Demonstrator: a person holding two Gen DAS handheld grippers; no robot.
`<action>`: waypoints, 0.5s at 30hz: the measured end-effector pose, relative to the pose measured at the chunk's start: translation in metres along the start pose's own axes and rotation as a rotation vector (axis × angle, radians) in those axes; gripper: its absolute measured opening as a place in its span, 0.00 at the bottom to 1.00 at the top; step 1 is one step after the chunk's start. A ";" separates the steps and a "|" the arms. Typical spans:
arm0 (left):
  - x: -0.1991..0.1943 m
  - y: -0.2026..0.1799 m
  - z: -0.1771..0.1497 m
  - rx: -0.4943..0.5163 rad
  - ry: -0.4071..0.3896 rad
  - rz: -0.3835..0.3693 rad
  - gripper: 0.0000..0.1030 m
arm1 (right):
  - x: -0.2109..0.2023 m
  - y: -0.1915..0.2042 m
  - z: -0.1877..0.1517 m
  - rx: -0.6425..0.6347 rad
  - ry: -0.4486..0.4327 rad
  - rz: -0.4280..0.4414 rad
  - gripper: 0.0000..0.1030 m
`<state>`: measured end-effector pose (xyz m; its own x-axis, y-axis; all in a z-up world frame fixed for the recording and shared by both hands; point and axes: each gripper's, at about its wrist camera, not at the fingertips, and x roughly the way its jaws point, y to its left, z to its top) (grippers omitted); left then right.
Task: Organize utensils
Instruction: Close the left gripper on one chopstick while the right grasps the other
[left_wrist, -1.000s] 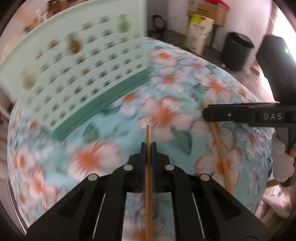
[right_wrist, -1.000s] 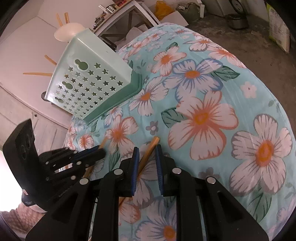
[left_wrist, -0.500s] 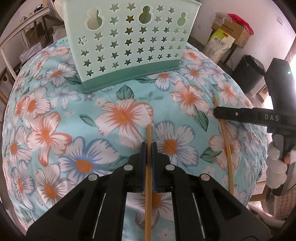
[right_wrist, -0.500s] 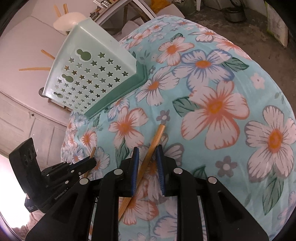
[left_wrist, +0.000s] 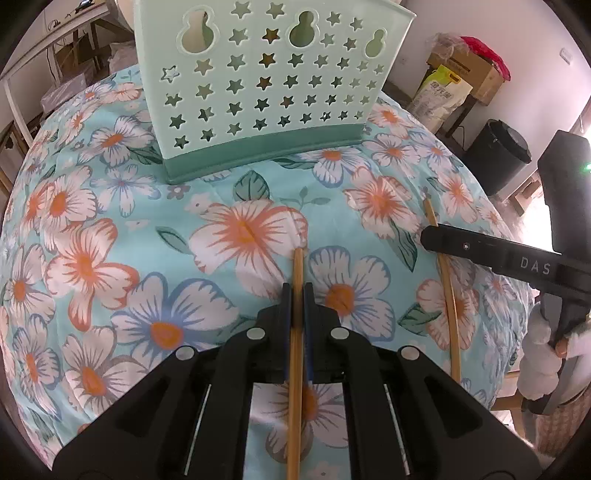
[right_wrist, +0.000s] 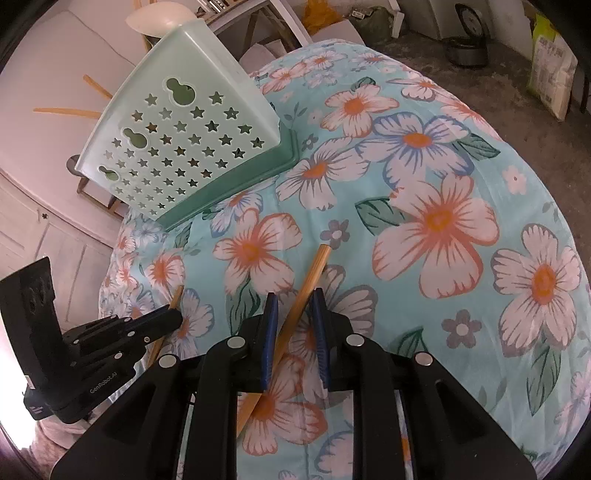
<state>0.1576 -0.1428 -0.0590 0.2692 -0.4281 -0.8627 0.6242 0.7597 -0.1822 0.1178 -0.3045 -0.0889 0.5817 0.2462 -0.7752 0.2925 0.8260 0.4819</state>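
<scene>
The left gripper (left_wrist: 297, 291) is clamping a bamboo chopstick (left_wrist: 295, 354) tight between its blue pads, the stick running straight out past the fingertips and pointing toward the mint-green utensil basket (left_wrist: 266, 85). That basket, punched with star and gourd cut-outs, is standing on a round table draped in a turquoise floral tablecloth (left_wrist: 92, 229), on the far side of the cloth from both tools. Right of the basket and nearer the table's edge, the second chopstick (right_wrist: 295, 314) is lying flat on the cloth, and the right gripper (right_wrist: 293, 314) is sitting around it with its fingers parted, a visible gap on each side, so nothing is being squeezed there. In the left wrist view that gripper is showing as a black bar crossing over the stick, with a white-gloved hand (left_wrist: 539, 365) gripping its handle. More sticks are poking out of the basket's top in the right wrist view. Beyond the basket, the room is looking cluttered: a black bin (left_wrist: 498, 155) is standing on the floor to the basket's right, cardboard boxes and a printed sack (left_wrist: 439, 92) are stacking up behind it, and white cabinet doors (right_wrist: 48, 229) are filling the wall to the basket's left.
</scene>
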 end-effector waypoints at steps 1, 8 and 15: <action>0.001 -0.002 0.001 0.005 -0.001 0.005 0.06 | 0.000 0.000 0.000 0.002 -0.002 -0.003 0.17; 0.006 -0.012 0.005 0.040 -0.006 0.065 0.07 | -0.001 -0.004 -0.001 0.023 -0.008 0.015 0.15; 0.008 -0.017 0.005 0.056 -0.009 0.103 0.07 | -0.005 -0.009 -0.004 0.042 -0.010 0.034 0.14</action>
<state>0.1526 -0.1616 -0.0599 0.3406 -0.3540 -0.8710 0.6330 0.7713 -0.0659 0.1096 -0.3111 -0.0905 0.5993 0.2685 -0.7541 0.3038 0.7953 0.5246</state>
